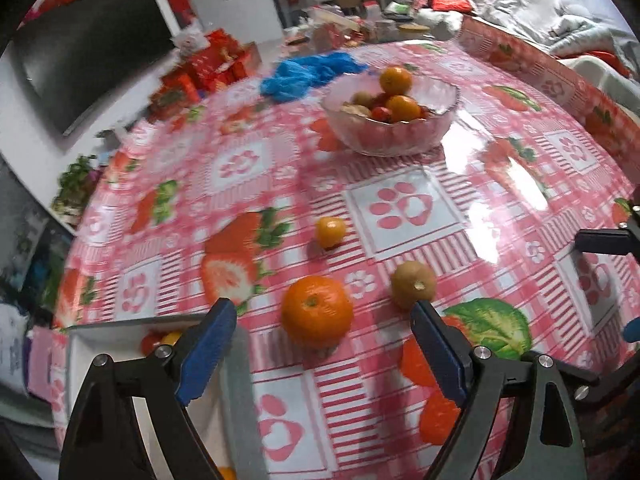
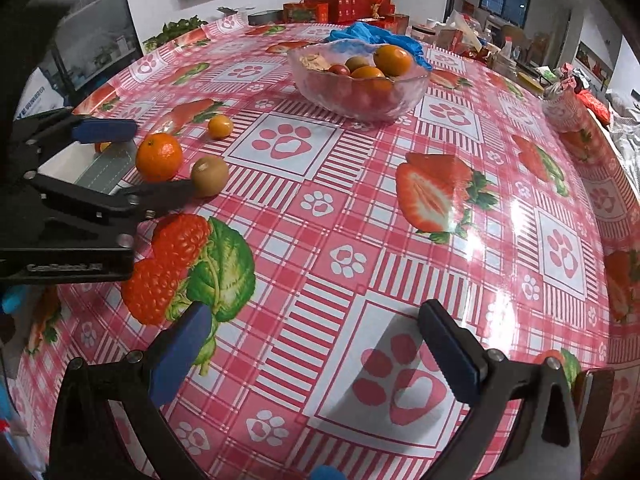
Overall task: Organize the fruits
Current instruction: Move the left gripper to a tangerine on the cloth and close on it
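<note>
A mandarin (image 1: 317,312) (image 2: 159,157) lies on the strawberry-print tablecloth between the blue pads of my left gripper (image 1: 322,312) (image 2: 160,158), which is open and does not touch it. A kiwi (image 1: 413,284) (image 2: 209,176) rests just beyond the tip of that gripper's right finger. A small yellow-orange fruit (image 1: 330,232) (image 2: 220,126) sits farther on. A glass bowl (image 1: 392,140) (image 2: 360,104) beyond holds mandarins, kiwis and small red fruits. My right gripper (image 2: 314,310) hovers open over bare cloth with nothing between its fingers.
A white compartment tray (image 1: 120,332) (image 2: 64,160) with a grey divider lies under the left gripper's left finger, with a red and a yellow fruit inside. Blue plastic gloves (image 1: 308,74) (image 2: 400,42) lie behind the bowl. Red boxes (image 1: 208,64) (image 2: 344,6) crowd the table's far edge.
</note>
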